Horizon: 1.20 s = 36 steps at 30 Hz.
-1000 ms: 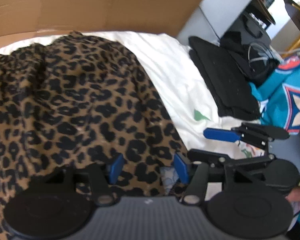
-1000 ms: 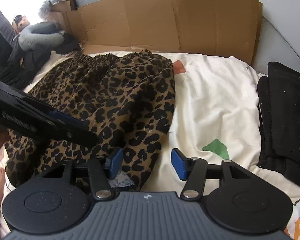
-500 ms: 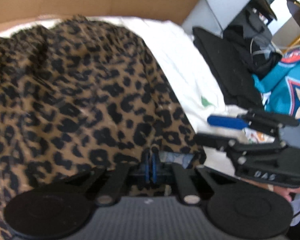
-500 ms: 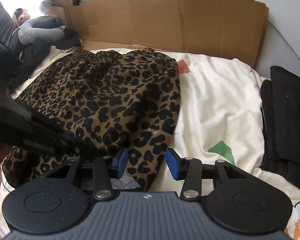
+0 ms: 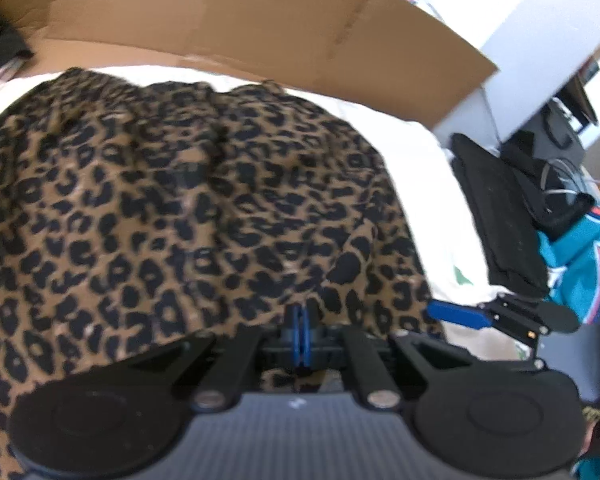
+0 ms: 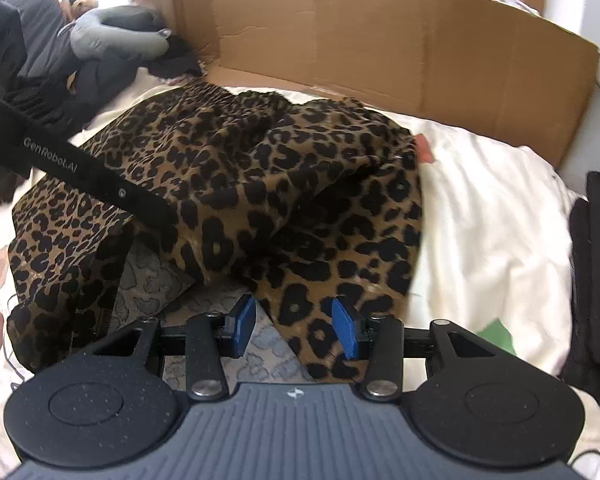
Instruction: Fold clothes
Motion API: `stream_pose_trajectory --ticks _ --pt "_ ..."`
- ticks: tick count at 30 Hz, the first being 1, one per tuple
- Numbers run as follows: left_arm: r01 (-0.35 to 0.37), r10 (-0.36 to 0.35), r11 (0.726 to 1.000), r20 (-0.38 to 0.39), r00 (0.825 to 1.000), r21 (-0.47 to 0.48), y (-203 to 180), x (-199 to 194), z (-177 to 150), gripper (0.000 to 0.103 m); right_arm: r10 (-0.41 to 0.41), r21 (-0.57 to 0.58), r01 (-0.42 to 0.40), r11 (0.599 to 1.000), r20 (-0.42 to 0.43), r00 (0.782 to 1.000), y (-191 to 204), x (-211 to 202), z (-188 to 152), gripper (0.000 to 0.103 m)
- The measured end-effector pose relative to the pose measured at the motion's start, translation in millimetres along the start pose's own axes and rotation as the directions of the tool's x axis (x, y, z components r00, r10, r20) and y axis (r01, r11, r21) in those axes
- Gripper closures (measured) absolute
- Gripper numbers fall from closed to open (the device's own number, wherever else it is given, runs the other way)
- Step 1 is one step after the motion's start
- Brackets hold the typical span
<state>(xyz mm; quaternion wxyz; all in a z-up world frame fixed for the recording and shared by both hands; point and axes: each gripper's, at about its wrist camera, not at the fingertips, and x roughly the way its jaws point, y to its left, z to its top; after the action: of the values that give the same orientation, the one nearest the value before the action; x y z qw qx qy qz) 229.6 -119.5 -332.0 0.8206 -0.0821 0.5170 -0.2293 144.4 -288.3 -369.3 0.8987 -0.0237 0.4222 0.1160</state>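
Two grippers are working on one leopard-print garment (image 5: 188,216), which lies spread on a white sheet (image 6: 496,216) with small coloured shapes. The left gripper (image 5: 299,334) has its blue pads pressed together, and the near hem of the garment is pinched between them; the cloth rises from the pads and fans out away from the camera. The right gripper (image 6: 295,330) has its jaws spread about halfway. A fold of the same garment sits between its two blue pads, but the pads do not press on it. Beside this fold, toward the left pad, the pale grey inner side of the cloth is turned up.

In the right wrist view the dark body of the left gripper crosses from the left edge and ends on the garment. In the left wrist view one blue finger (image 5: 458,315) of the right gripper shows at the right, just beside the garment's edge.

Behind the garment a brown cardboard sheet (image 6: 380,48) stands along the far side of the bed. A black folded garment (image 5: 496,208) lies on the right side of the sheet, well apart from the leopard one, and a teal garment (image 5: 584,256) lies farther right. Dark and grey clothes (image 6: 108,32) are piled at the far left. Between the leopard garment and the black one the sheet is bare.
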Motion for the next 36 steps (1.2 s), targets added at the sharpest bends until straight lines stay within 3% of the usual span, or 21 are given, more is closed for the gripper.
stream_pose_trajectory --ticks 10,22,24,26,28,36 --pt "-0.08 0.08 0.996 0.023 0.997 -0.03 23.6 -11.3 0.2 0.101 0.012 -0.056 -0.013 0.998 -0.02 1.0 13.9 23.9 11.4 0.055" --pt "-0.084 0.086 0.995 0.023 0.996 -0.056 27.8 -11.0 0.2 0.101 -0.02 -0.144 0.008 0.99 -0.079 0.997 24.3 63.7 14.5 0.055" --pt "-0.082 0.083 0.995 0.022 0.996 -0.057 27.4 -11.0 -0.1 0.101 -0.025 -0.162 0.014 0.987 -0.071 0.997 26.3 63.1 13.6 0.062" --pt "-0.077 0.079 0.995 0.021 0.997 -0.057 26.8 -11.4 -0.5 0.101 -0.029 -0.163 0.019 0.986 -0.058 0.998 26.6 59.4 14.2 0.089" --pt "-0.07 0.071 0.996 0.02 0.997 -0.057 26.0 -12.3 -0.2 0.101 -0.024 -0.137 0.018 0.99 -0.045 0.999 23.9 52.2 16.6 0.099" --pt "-0.025 0.026 0.998 0.001 1.0 -0.051 20.0 -14.4 0.6 0.101 -0.015 0.043 0.014 0.999 0.017 1.0 -4.6 6.5 16.3 0.101"
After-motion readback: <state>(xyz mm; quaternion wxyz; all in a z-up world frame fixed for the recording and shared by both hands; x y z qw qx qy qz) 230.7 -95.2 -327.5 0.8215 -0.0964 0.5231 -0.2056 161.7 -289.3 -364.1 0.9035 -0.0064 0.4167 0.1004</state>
